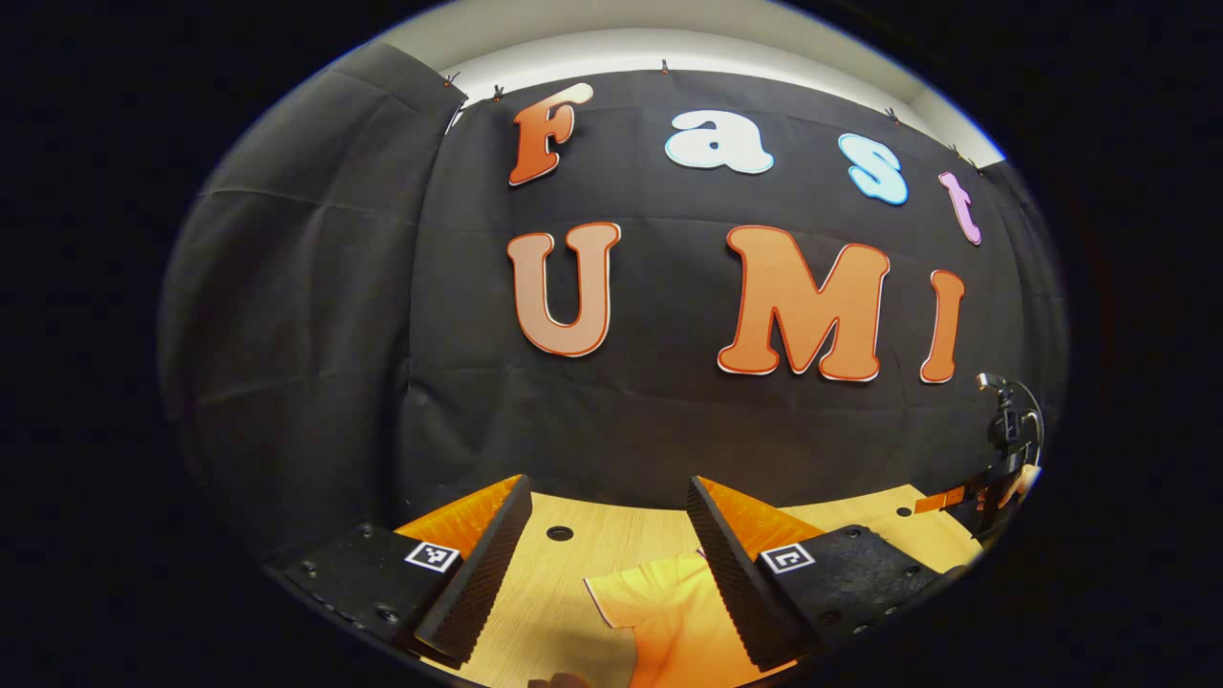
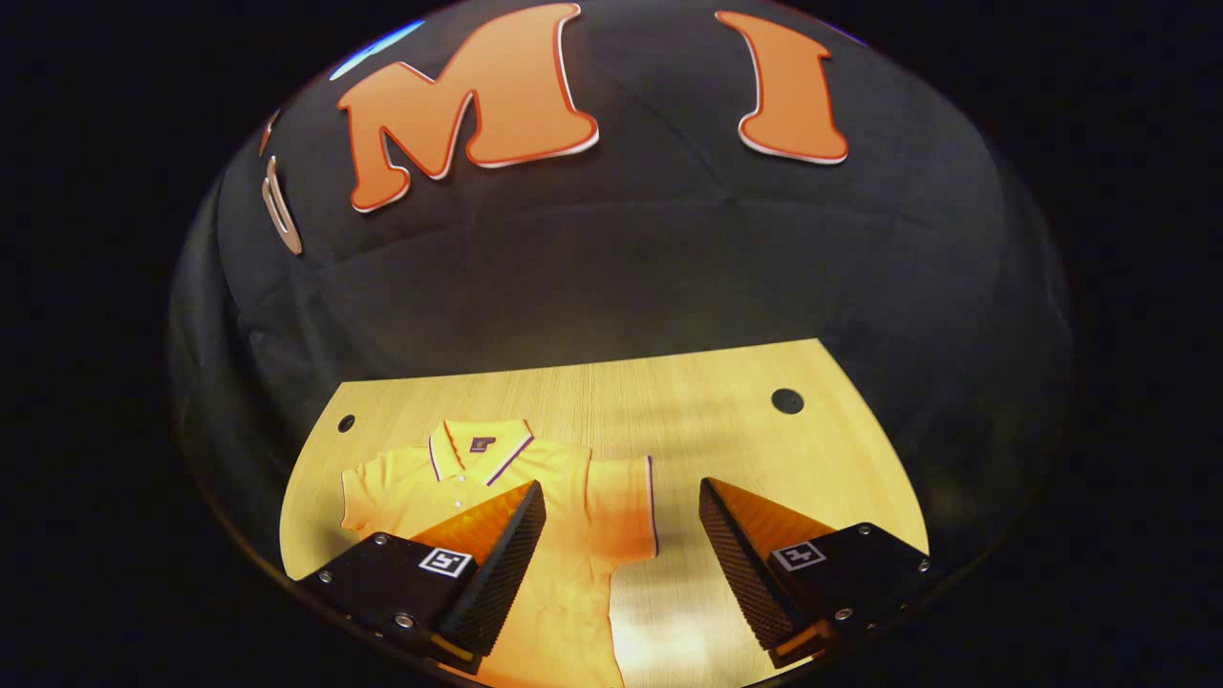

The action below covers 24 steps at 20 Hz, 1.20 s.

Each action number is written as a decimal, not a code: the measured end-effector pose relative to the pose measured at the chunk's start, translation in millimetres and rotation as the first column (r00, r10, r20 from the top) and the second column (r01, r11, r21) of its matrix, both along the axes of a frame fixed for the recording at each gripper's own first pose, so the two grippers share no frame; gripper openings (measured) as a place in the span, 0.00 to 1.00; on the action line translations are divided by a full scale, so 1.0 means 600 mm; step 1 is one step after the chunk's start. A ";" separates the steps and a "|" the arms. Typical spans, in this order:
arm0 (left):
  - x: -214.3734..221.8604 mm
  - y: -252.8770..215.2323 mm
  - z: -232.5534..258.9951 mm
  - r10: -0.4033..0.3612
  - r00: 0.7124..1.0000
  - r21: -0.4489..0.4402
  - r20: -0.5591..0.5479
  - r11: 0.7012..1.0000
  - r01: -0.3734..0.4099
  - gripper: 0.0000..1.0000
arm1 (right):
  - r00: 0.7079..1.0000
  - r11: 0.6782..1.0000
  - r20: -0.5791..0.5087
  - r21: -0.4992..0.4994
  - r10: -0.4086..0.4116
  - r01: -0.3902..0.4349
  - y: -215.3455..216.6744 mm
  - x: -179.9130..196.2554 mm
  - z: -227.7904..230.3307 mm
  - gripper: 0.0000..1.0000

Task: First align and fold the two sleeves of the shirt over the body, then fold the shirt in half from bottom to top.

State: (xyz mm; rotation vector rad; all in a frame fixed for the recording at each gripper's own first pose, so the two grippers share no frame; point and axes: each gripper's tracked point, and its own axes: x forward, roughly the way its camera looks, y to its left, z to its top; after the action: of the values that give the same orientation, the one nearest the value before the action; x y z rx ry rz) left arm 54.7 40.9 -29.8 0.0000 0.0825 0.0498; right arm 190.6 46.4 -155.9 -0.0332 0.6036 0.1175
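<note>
Tabletop (image 2: 669, 401): pale wood-grain laminate, smooth with a soft sheen, showing a bright glare patch beside the shirt's hem and round holes bored through it. Shirt (image 2: 573, 516): soft matt knit cloth, lightly creased, with a ribbed collar and striped trim at collar and sleeve edge, lying flat on the tabletop. Left claw (image 1: 607, 564) and right claw (image 2: 621, 564): fingers (image 2: 497, 564) faced with rough, finely ridged pads on matt, hard bodies fixed with shiny metal screws; the booth wall (image 2: 669, 268) behind the tabletop is matt woven cloth, faintly wrinkled.

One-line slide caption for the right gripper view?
Open right gripper hovers over yellow polo shirt lying flat, sleeves unfolded, on the wooden table.
</note>
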 end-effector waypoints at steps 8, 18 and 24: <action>0.033 0.021 -0.045 0.050 0.997 0.014 -0.061 0.999 -0.049 0.98 | 0.951 0.999 -0.307 -0.016 -0.033 0.029 -0.010 0.091 -0.155 0.98; 0.037 0.044 -0.079 0.084 0.991 0.026 -0.102 0.996 -0.081 0.98 | 0.860 0.994 -0.504 -0.109 -0.080 0.028 -0.029 0.112 -0.295 0.98; 0.045 0.047 -0.088 0.094 0.989 0.043 -0.115 0.995 -0.090 0.98 | 0.835 0.986 -0.543 -0.165 -0.088 -0.003 -0.037 0.108 -0.321 0.94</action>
State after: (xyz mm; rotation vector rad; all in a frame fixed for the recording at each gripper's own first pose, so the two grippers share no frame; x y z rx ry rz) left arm 81.8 68.9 -82.9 0.0368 0.1990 0.1436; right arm 255.4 24.1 -348.5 -0.1455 1.1937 0.0321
